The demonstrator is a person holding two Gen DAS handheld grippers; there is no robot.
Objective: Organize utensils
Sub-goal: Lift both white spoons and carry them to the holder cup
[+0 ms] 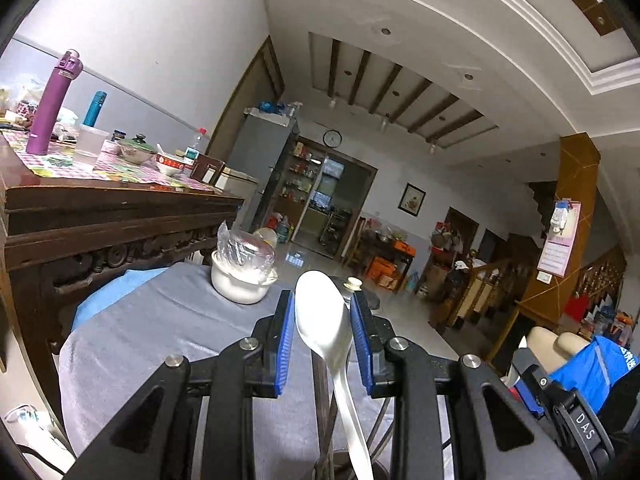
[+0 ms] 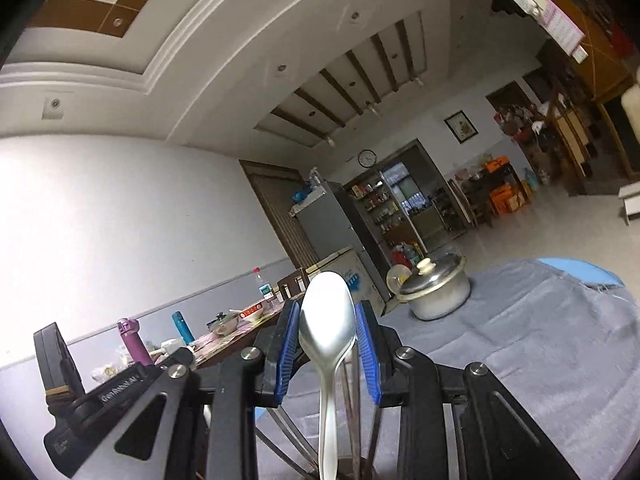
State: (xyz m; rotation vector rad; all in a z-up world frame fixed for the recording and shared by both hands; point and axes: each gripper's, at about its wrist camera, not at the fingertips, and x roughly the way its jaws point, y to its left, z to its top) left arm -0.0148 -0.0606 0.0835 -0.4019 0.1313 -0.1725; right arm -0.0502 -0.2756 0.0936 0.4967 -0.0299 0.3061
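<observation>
In the left wrist view a steel spoon (image 1: 323, 316) stands bowl-up between the blue pads of my left gripper (image 1: 323, 312); the jaws are apart, its right pad touching the spoon's edge, the left pad clear of it. In the right wrist view a steel spoon (image 2: 328, 320) stands bowl-up between the blue pads of my right gripper (image 2: 327, 322), jaws apart with small gaps on both sides. Other utensil handles (image 2: 354, 400) rise beside it from something hidden below the frame. The right gripper's body (image 1: 560, 404) shows at lower right in the left view.
A grey cloth (image 1: 160, 320) covers the table. A white pot with plastic wrap (image 1: 242, 276) stands at its far side, and a lidded steel pot (image 2: 434, 286) too. A carved wooden table (image 1: 100, 216) with bottles and bowls stands to the left.
</observation>
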